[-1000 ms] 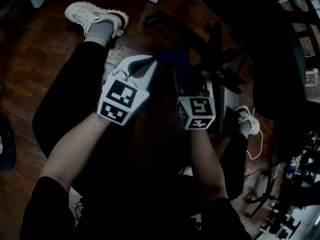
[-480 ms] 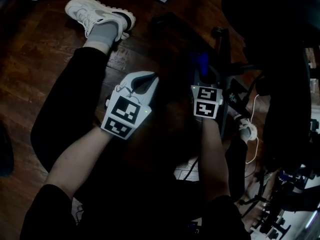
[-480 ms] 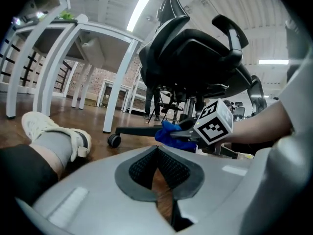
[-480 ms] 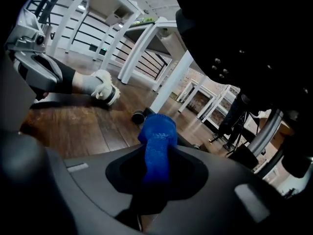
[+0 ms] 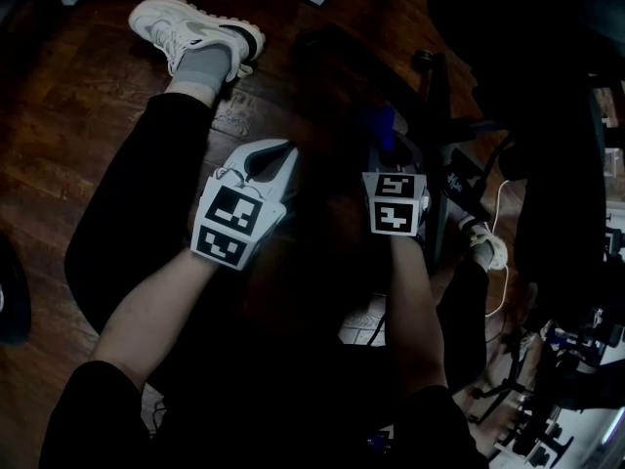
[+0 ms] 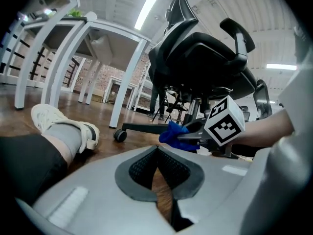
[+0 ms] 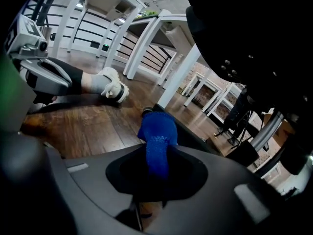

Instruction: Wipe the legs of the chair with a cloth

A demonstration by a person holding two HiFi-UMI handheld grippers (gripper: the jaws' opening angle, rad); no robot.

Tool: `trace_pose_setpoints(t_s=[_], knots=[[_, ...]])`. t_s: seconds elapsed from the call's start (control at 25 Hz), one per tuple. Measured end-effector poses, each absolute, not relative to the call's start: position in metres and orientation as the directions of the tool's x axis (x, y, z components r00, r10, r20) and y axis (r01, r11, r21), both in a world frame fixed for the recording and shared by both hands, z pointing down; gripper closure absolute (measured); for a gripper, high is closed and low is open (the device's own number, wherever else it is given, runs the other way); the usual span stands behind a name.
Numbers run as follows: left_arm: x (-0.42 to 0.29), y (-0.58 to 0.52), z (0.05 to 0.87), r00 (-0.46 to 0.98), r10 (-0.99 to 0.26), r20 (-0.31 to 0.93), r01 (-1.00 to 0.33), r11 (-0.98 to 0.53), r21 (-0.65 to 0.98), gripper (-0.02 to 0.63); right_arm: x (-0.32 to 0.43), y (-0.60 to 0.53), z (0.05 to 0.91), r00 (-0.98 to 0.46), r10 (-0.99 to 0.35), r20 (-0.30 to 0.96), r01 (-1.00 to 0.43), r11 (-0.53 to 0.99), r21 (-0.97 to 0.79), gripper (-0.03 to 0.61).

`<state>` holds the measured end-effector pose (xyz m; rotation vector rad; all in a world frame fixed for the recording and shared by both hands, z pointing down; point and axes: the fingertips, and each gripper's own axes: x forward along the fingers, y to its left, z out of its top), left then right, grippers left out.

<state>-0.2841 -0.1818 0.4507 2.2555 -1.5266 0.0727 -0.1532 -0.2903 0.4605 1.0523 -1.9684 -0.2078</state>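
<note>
A black office chair (image 6: 200, 53) stands ahead on a star base. One black leg (image 5: 352, 62) runs out over the wood floor to a caster (image 6: 119, 135). My right gripper (image 5: 386, 137) is shut on a blue cloth (image 7: 157, 136). The cloth (image 5: 381, 120) bulges past the jaw tips right at that leg (image 7: 193, 138); whether it touches is hard to tell. In the left gripper view the cloth (image 6: 173, 132) hangs just above the leg (image 6: 146, 128). My left gripper (image 5: 271, 162) is shut and holds nothing, low to the left of the leg, over the person's thigh.
The person sits on the floor with legs spread; white shoes (image 5: 186, 29) (image 5: 485, 247) lie either side of the chair base. White desk legs (image 6: 124, 77) stand behind. Cables and stands (image 5: 508, 379) crowd the lower right.
My right gripper has swung forward and down with the cloth, toward the chair leg, and rolled. My left gripper has sunk a little and stays shut.
</note>
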Motion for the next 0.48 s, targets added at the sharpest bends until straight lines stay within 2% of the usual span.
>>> trace_pose_setpoints(t_s=[0.32, 0.48], knots=[[-0.287, -0.178, 0.444, 0.379, -0.887, 0.264, -0.903, -0.293, 0.313, 0.609, -0.179, -0.251, 0.468, -0.333, -0.665, 0.668, -0.585, 0.702, 0.407, 0.485], [-0.293, -0.175, 0.445, 0.359, -0.89, 0.283, -0.909, -0.264, 0.323, 0.609, -0.189, -0.234, 0.47, -0.333, -0.668, 0.665, -0.53, 0.716, 0.454, 0.485]])
